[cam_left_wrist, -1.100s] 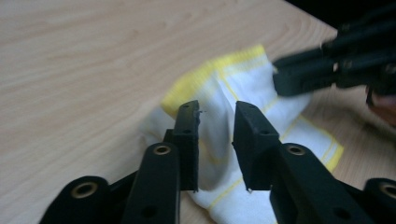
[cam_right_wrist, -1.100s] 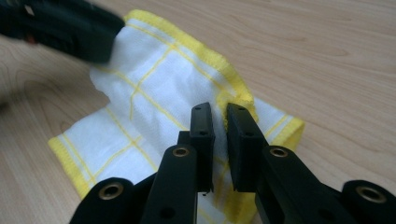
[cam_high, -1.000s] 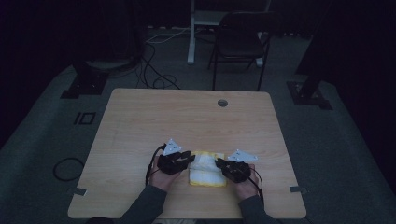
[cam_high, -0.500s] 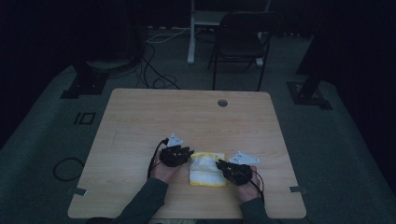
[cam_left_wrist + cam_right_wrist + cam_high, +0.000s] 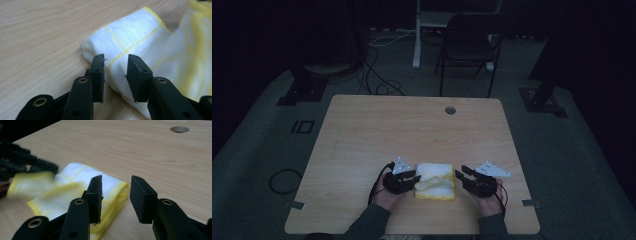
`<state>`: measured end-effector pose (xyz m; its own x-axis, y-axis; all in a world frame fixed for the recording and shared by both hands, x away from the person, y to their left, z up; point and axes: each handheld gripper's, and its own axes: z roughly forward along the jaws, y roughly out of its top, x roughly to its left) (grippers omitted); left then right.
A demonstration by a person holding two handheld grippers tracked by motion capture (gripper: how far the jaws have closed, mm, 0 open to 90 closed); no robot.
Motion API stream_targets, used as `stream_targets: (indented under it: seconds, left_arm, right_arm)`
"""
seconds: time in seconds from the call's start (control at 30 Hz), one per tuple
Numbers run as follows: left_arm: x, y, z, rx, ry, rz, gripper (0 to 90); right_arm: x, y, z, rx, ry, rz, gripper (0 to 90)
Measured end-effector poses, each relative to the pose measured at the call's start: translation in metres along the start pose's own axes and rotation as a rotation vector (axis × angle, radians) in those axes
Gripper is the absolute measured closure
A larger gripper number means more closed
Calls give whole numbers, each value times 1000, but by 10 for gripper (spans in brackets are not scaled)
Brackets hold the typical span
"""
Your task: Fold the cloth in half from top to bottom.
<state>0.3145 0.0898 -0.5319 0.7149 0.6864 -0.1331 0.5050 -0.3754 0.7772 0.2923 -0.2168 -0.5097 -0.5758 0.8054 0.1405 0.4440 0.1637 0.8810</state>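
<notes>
Two open grippers flank the folded cloth [image 5: 435, 181] between them

No readable text, labels, brands or numbers anywhere: nothing legible on the folded white-and-yellow cloth [image 5: 434, 181], the wooden table [image 5: 412, 125], or the black grippers.

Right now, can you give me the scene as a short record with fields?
Surface: wooden table
Item: folded white cloth with yellow lines, lying flat
Left tool: jaws apart around the cloth's folded edge, not pressing
Right tool: jaws have just opened, nothing between them, cloth beside it
Table hole: far side
</notes>
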Motion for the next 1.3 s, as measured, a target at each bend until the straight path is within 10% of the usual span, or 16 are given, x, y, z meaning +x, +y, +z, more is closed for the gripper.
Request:
stream_targets:
  seconds: [0.5, 1.3]
  left_arm:
    - [0, -9, -18, -14, 50, 47, 647]
    - [44, -20, -29, 3, 153, -53, 634]
  right_arm:
    - [-18, -3, -2, 37, -43, 22, 604]
    - [-55, -17, -4, 112, -165, 62, 596]
